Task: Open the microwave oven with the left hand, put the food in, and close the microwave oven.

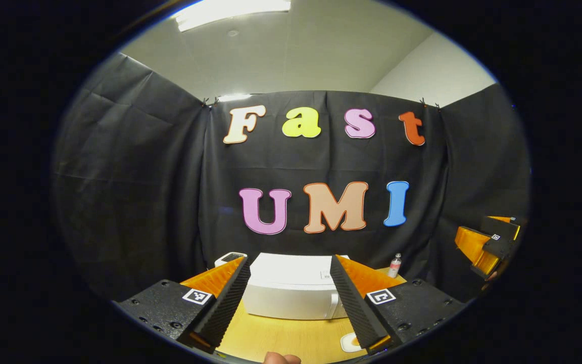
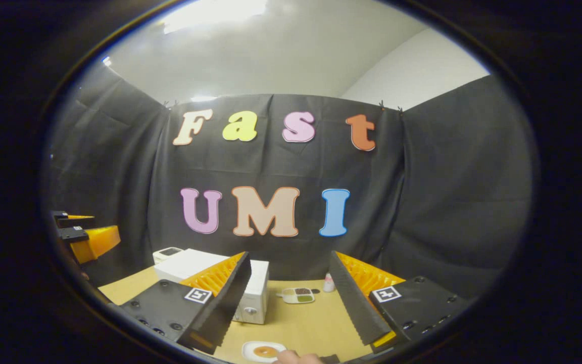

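your left gripper (image 1: 291, 303), fingers spread wide and empty, faces the closed white microwave oven (image 1: 291, 290) straight ahead, its door handle (image 1: 334, 306) lying rightward.

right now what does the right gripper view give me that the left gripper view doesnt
Right gripper view alone: a small tray with coloured sections behind the tool, and the microwave's knob side. Left gripper view alone: the microwave's closed door with its handle, seen head-on. Both share the white microwave, the wooden table, a small bottle, a white plate near the bottom edge, and the other tool off to one side.
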Demonstrator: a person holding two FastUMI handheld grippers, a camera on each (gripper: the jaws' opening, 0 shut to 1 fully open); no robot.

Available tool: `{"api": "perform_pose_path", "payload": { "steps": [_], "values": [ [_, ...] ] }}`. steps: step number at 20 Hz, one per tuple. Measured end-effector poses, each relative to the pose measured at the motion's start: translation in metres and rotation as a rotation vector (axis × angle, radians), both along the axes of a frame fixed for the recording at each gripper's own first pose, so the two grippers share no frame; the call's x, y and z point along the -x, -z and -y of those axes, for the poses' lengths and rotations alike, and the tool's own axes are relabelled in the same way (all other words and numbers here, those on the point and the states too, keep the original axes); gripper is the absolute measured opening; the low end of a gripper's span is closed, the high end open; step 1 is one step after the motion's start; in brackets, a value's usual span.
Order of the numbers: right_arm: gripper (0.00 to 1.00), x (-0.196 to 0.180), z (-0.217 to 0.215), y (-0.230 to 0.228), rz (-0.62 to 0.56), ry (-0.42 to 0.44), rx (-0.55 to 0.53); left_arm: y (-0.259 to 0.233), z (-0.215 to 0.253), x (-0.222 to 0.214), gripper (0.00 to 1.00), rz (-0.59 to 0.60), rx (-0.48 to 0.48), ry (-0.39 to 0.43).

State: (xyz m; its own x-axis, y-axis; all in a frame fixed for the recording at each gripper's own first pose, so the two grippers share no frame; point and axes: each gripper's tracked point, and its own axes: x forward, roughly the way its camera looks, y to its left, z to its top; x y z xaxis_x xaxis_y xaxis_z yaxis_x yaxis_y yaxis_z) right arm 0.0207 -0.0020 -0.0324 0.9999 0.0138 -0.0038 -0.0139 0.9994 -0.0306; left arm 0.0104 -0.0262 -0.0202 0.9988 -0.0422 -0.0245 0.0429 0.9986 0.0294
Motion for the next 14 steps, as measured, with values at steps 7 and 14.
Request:
{"api": "perform_pose_path", "payload": {
  "steps": [7,14],
  "values": [
    [0.96,-0.004,0.002,-0.003,0.016,0.003,-0.013,0.004,0.033,-0.007,0.95,0.000,-0.017,0.074],
    [0.96,-0.012,0.015,0.002,0.010,0.009,-0.018,0.009,0.038,-0.012,0.94,0.009,-0.027,0.077]
  ]
}}
